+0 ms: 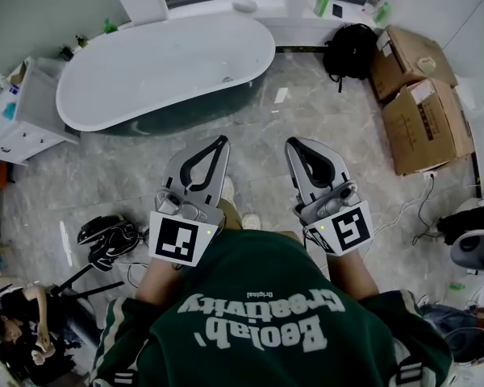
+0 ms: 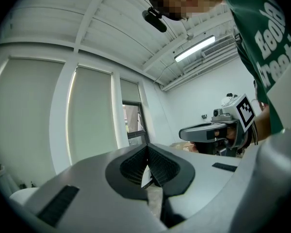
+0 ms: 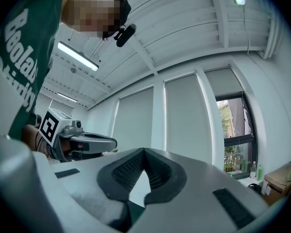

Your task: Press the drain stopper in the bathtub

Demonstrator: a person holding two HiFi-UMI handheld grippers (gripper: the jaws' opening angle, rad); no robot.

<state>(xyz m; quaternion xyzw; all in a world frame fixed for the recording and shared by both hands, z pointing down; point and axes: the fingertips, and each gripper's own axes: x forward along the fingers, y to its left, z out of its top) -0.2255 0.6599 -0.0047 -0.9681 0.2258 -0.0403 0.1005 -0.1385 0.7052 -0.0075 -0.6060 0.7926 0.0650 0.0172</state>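
Note:
A white oval bathtub stands on the marble floor at the upper left of the head view. A small metal drain stopper shows on its bottom near the right end. My left gripper and right gripper are held side by side at chest height, well short of the tub. Both are shut with nothing between the jaws. In the left gripper view my left gripper points up at the windows and ceiling, tips meeting. The right gripper view shows my right gripper the same way.
Two cardboard boxes and a black backpack sit at the right. A white cabinet stands left of the tub. On the floor lie a black bag at the left and cables and a white device at the right.

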